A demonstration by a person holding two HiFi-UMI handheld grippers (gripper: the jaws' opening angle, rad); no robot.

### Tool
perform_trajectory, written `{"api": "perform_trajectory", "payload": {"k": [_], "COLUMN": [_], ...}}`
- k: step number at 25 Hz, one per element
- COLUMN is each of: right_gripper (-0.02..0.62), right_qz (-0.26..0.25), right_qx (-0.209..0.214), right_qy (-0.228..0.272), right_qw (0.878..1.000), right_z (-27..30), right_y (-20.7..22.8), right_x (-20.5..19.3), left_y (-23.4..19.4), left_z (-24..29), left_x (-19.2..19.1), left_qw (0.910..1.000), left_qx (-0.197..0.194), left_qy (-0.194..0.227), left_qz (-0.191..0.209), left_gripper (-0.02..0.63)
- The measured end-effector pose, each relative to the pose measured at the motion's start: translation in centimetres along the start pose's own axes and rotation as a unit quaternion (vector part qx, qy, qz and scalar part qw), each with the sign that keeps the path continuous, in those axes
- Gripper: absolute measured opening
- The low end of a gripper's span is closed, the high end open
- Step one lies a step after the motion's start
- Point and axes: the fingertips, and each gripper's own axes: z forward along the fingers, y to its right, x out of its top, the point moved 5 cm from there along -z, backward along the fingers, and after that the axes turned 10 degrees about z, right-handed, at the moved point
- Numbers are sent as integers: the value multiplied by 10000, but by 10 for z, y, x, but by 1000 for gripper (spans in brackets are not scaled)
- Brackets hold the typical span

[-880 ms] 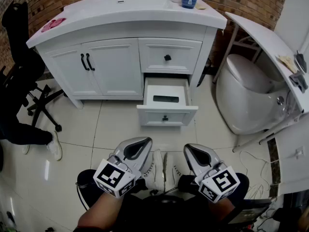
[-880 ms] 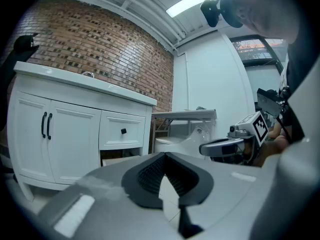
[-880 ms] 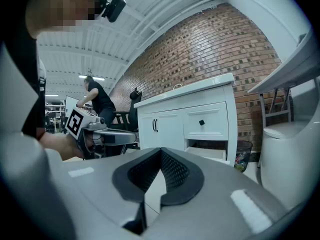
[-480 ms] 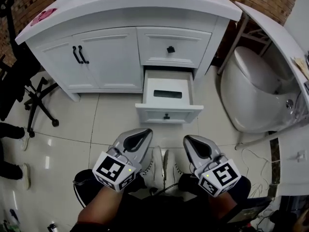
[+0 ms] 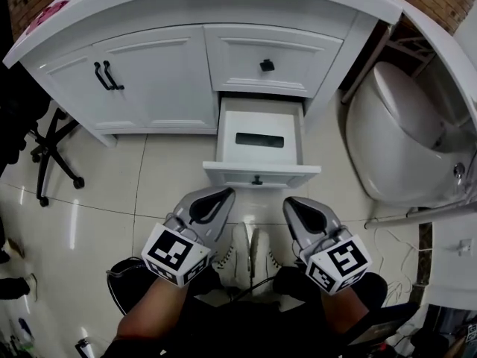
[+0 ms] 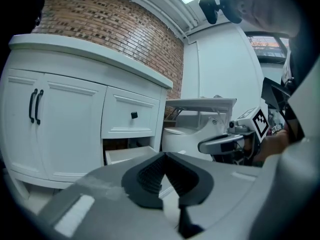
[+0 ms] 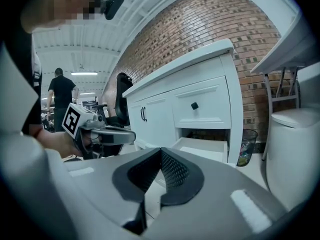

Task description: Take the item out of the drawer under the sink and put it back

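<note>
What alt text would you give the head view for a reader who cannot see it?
The lower drawer of a white vanity stands open with a dark item inside. Below it, the left gripper and right gripper hover shut and empty; a toilet stands at right.

Pulled-out drawer [image 7: 201, 147] ahead; right tool [image 7: 160, 154] clamped together, empty; left tool [image 7: 129, 135] alongside.

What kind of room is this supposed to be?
Probably a bathroom, perhaps a mock-up. A white sink cabinet with black handles stands against a red brick wall, with what looks like a white rounded toilet beside it. The right gripper view shows an open, strip-lit hall behind.
</note>
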Motion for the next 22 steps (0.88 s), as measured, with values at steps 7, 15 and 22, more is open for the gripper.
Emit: {"api": "perform_trajectory", "payload": {"k": [7,15,22], "right_gripper": [7,6,15], "right_qz": [65,-79,-2549], "right_qx": [-20,-12,162], "right_qy": [-89,-104,-1179], "right_qw": [9999,9999,9596], "right_z": [11,13,21], "right_y": [9,10,5], "right_x": [-2,1,9], "left_y": [-9,-7,-4], "left_z": [9,11,12], "left_x": [-5,-4,3], "left_qw": [9999,10000,9997], "left_qx": [-53,-84,-173], "left_qy": [-27,3,95], "left_qz": [-85,-32,133], "left_gripper": [6,6,6]}}
